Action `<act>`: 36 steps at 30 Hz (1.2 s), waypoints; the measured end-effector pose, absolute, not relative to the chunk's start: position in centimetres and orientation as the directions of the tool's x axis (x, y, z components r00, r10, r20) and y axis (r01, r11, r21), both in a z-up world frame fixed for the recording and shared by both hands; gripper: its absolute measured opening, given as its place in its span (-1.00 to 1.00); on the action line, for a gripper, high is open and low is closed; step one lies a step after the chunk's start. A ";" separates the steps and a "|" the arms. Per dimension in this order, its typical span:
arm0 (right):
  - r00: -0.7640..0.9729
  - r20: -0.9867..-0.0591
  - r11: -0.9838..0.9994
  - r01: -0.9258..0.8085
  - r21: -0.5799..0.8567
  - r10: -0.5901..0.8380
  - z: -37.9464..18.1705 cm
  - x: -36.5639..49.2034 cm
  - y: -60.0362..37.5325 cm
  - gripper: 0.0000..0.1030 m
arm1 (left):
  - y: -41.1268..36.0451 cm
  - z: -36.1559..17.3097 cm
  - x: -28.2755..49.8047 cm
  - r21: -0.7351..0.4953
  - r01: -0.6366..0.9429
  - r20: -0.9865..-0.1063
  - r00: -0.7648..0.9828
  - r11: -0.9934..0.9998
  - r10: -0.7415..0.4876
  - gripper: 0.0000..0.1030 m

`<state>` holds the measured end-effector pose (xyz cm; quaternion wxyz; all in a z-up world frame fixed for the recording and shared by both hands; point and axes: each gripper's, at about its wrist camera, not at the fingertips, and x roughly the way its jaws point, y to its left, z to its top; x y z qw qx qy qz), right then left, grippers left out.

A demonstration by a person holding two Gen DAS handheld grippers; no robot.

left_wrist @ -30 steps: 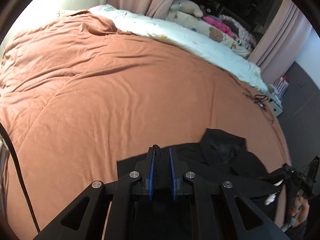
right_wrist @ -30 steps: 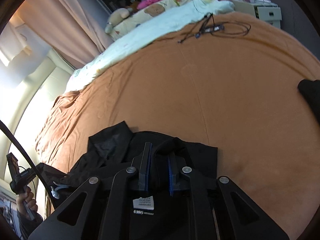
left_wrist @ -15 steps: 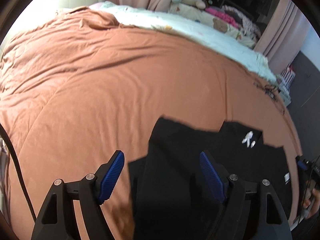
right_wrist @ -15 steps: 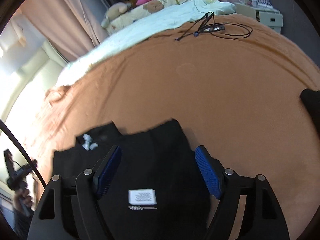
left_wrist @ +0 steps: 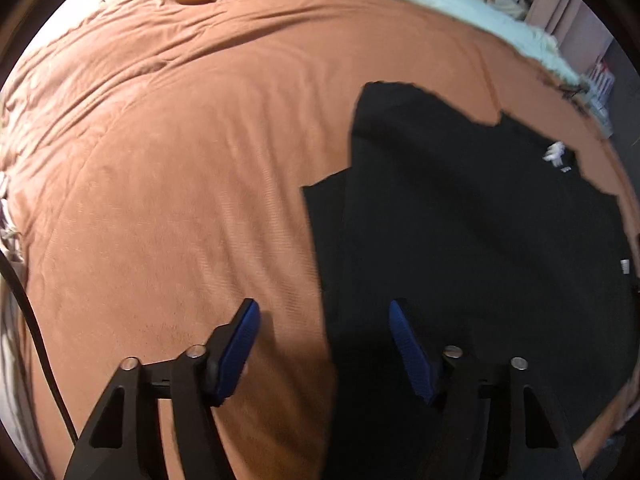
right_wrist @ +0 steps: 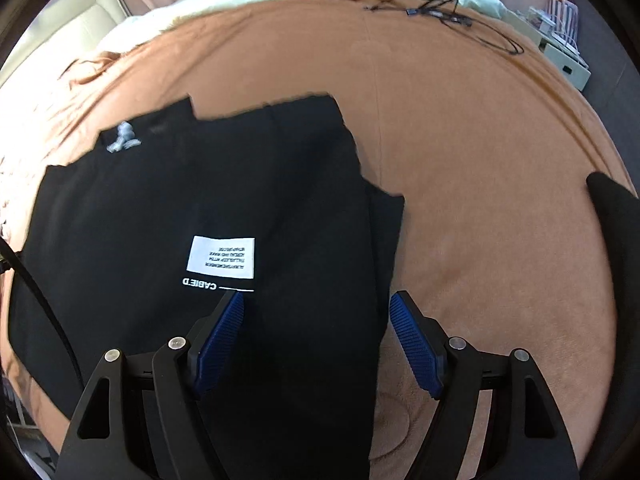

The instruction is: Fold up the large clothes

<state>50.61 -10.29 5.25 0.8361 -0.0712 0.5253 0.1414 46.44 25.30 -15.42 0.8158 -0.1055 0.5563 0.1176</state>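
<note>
Black cloth of the garment (right_wrist: 200, 220) is lying limp on the bed (left_wrist: 180, 160); both the left gripper (left_wrist: 324, 344) and right gripper (right_wrist: 316, 340) are hovering spread and empty; its soft edges look best for gripping.

Orange bedspread (left_wrist: 168, 168): lying open left of the black garment (left_wrist: 460, 240). Tangled cables (right_wrist: 448, 12) lying at its far edge; dark cloth (right_wrist: 612, 216) intruding at right.

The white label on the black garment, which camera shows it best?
The right wrist view. There the white label lies flat on the black garment, near the frame's middle, its printed lines visible. The left wrist view catches only a tiny white sliver at the garment's far right edge, possibly that label.
</note>
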 end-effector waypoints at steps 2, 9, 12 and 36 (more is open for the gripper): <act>0.447 -0.892 0.969 -0.243 -0.040 0.075 5.2 51.4 -10.6 0.43 | 25.4 -15.6 46.7 0.051 -0.338 -0.919 0.353 0.940 0.177 0.19; 0.516 -0.853 0.972 -0.229 -0.046 0.081 9.9 50.0 -10.1 -0.02 | 25.9 -13.1 45.1 0.017 -0.382 -0.909 0.380 0.924 0.174 -0.38; 0.520 -0.840 0.960 -0.281 0.003 0.154 11.6 48.1 -9.5 -0.02 | 24.4 -11.4 44.1 0.001 -0.340 -0.898 0.413 0.941 0.150 -0.38; 0.343 -0.883 0.819 -0.569 0.076 0.319 6.0 36.8 -4.2 -0.02 | 12.5 -14.3 38.0 0.007 -0.184 -0.923 0.377 0.983 0.077 0.23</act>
